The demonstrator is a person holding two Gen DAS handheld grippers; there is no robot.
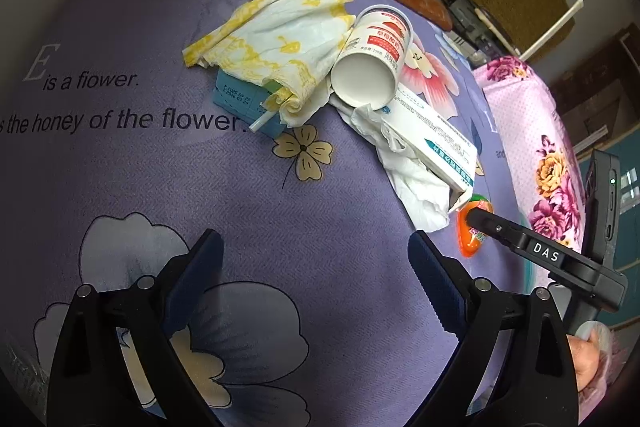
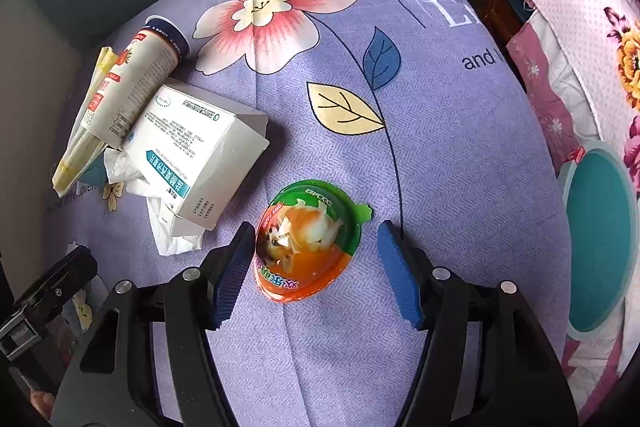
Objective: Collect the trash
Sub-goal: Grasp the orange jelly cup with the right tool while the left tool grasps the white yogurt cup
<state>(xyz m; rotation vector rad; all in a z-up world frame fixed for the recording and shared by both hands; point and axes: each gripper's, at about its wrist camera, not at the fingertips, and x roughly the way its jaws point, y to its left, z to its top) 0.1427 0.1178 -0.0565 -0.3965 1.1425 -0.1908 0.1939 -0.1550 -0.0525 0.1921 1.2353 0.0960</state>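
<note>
Trash first up is the orange-and-green egg-shaped capsule (image 2: 306, 241) on the purple floral cloth (image 2: 460, 155), straddled by the right gripper (image 2: 316, 267) with pads not yet pinching, so closing comes next, left gripper (image 1: 316, 283) open.

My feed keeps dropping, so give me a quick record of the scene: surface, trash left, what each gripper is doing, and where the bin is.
surface: purple flowered cloth
trash pile: paper cup on its side, white box, yellow-patterned tissue, white tissue, blue carton
separate item: orange-green jelly cup, lying apart from the pile
left gripper: open, over bare cloth, nothing between the jaws
right gripper: open, straddling the jelly cup; one pad at its edge, other clear
bin: teal bin at the right edge of the right wrist view
</note>
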